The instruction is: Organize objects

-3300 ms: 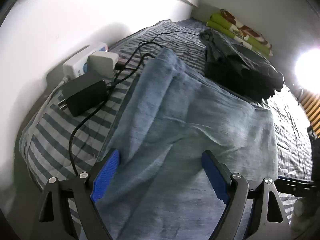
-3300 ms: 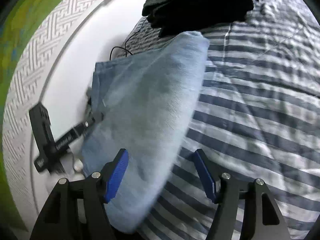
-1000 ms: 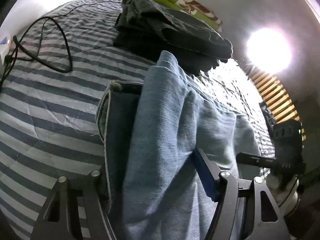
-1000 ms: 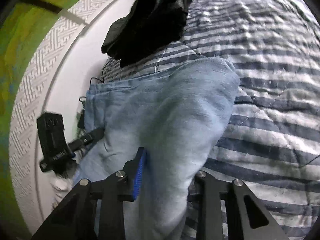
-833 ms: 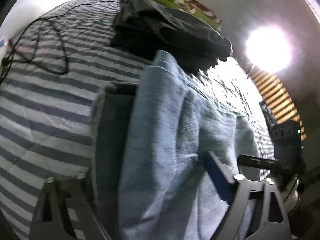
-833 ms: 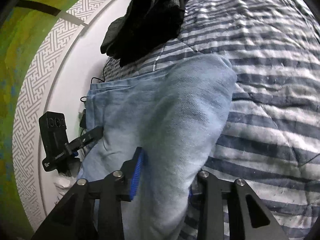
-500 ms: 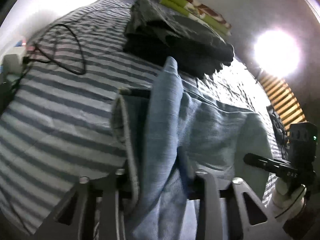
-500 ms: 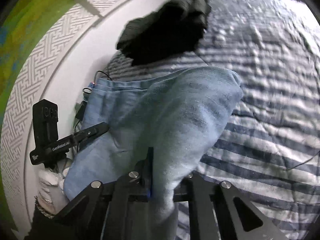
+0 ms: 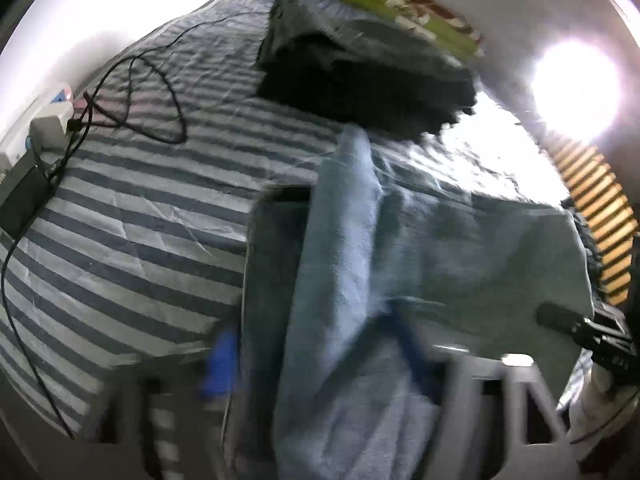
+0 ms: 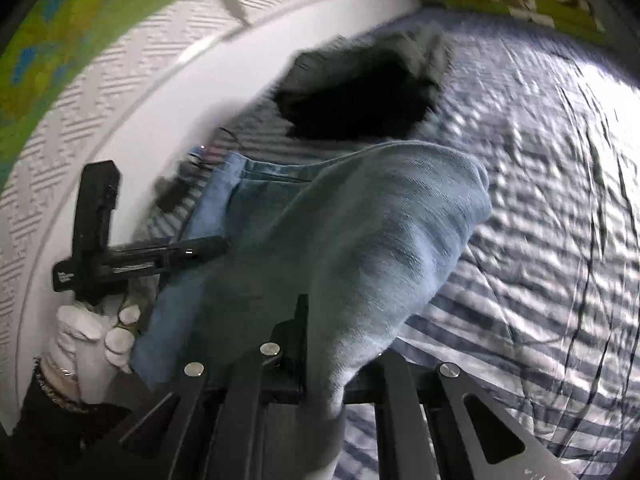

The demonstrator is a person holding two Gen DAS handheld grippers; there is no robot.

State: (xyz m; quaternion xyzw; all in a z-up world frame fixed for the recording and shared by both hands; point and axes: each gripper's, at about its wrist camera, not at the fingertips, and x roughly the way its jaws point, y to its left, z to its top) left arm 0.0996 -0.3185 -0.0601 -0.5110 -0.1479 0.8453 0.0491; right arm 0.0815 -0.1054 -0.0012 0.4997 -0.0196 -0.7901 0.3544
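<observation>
A pair of light blue jeans (image 9: 344, 264) hangs folded between both grippers above the striped bed (image 9: 132, 208). My left gripper (image 9: 316, 364) is blurred by motion, with its blue fingers (image 9: 222, 360) apart around the cloth. My right gripper (image 10: 340, 344) is shut on the jeans (image 10: 380, 232), which drape over its jaws. The left gripper also shows in the right wrist view (image 10: 120, 256), held by a white-gloved hand (image 10: 92, 340).
A pile of dark folded clothes (image 9: 360, 72) lies further up the bed, also in the right wrist view (image 10: 360, 92). A black adapter (image 9: 24, 200), white power strip (image 9: 44, 128) and black cables (image 9: 132, 92) lie by the white wall. A green patterned cloth (image 9: 408, 16) lies at the far end.
Both grippers have lifted the jeans off the bed and carried them away from the wall. The right gripper has closed on the cloth. The left jaws closed, then spread apart again.
</observation>
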